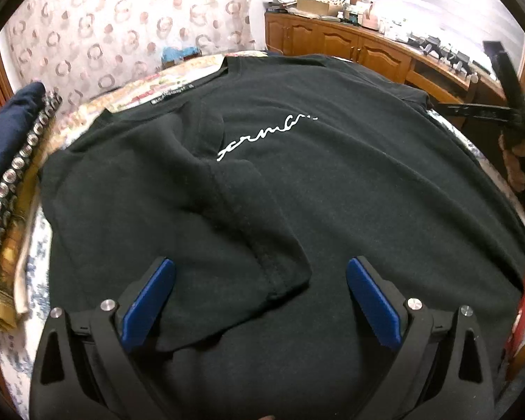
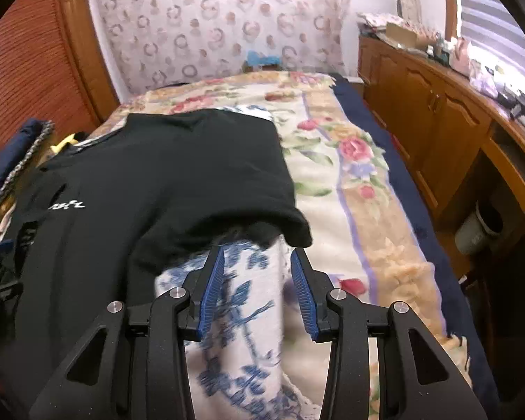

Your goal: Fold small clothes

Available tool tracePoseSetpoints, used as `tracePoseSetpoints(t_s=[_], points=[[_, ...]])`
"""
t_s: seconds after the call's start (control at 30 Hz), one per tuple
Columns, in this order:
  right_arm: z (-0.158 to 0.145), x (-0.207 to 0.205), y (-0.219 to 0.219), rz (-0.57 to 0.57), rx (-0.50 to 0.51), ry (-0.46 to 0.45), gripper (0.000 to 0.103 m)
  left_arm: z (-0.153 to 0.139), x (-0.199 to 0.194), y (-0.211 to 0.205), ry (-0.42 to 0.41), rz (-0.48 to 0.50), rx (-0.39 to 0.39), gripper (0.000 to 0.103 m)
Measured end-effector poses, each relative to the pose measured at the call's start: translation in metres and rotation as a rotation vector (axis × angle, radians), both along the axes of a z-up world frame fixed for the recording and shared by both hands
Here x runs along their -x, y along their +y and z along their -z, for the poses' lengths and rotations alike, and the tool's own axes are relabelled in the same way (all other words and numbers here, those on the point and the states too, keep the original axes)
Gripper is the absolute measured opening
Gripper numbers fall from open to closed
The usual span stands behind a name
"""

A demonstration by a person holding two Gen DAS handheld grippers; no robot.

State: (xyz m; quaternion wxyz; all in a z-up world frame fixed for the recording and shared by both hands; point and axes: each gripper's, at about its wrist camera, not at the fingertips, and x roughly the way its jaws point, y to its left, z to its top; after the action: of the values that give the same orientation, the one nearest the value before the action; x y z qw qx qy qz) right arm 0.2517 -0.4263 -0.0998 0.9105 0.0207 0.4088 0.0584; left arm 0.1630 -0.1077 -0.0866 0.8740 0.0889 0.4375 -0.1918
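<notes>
Black T-shirt [image 1: 297, 182] lies spread across the bed, front up, with white script lettering [image 1: 262, 133] on its chest. One sleeve [image 1: 248, 245] is folded inward over the body of the shirt, its hemmed cuff lying between the blue pads of the left gripper [image 1: 260, 276]. That gripper hovers just above the cloth with its fingers wide apart, gripping nothing.

From the right wrist view, the same shirt [image 2: 164, 175] covers the left part of a floral blanket [image 2: 360, 189], and the other sleeve [image 2: 290, 224] hangs out toward the right gripper [image 2: 257, 255]. Its fingers stand apart too (a narrower gap than on the left), with the sleeve's edge just ahead of the tips; whether they touch it I cannot tell. Beneath them lies a blue-and-white patterned cloth [image 2: 241, 301].

A stack of folded fabrics [image 1: 14, 189] sits at the left edge of the bed, just beside the shirt. A wooden cabinet [image 2: 437, 129] runs along the right wall, its top cluttered with small items. Behind the bed hangs a curtain [image 2: 220, 24] printed with rings.
</notes>
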Motion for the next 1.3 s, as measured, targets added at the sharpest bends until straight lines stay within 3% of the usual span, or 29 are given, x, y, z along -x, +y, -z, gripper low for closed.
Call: tracePoseSetpoints(t_s=[0.47,0.5,0.53,0.6,0.8,1.0,1.07,1.17,1.3], points=[[0.007,-0.039,-0.008,0.008,-0.045,0.041,0.039,0.001,0.0,-0.004,0.002,0.011,-0.005,0.103],[0.007,-0.04,-0.007,0.005,-0.044,0.041,0.036,0.001,0.0,-0.004,0.002,0.011,-0.006,0.103],[0.006,-0.037,-0.008,-0.005,-0.05,0.04,0.02,0.001,0.0,-0.004,0.001,0.011,-0.007,0.103],[0.0,-0.037,-0.002,-0.003,0.011,0.009,0.01,0.001,0.0,-0.004,0.001,0.01,-0.008,0.103],[-0.018,-0.035,0.011,0.029,0.057,-0.093,0.008,0.001,-0.001,-0.003,0.001,0.008,-0.007,0.103],[-0.044,-0.022,0.034,-0.009,0.096,-0.232,0.008,0.001,-0.001,-0.004,0.001,0.008,-0.006,0.103],[-0.054,-0.015,0.052,-0.037,0.134,-0.281,0.008,0.001,-0.001,-0.004,0.001,0.007,-0.006,0.103],[-0.063,-0.006,0.083,-0.121,0.105,-0.316,0.007,0.001,-0.001,-0.004,0.001,0.007,-0.003,0.103],[-0.06,0.004,0.122,-0.248,0.092,-0.298,0.008,0.001,0.0,-0.003,0.001,0.007,-0.001,0.103]])
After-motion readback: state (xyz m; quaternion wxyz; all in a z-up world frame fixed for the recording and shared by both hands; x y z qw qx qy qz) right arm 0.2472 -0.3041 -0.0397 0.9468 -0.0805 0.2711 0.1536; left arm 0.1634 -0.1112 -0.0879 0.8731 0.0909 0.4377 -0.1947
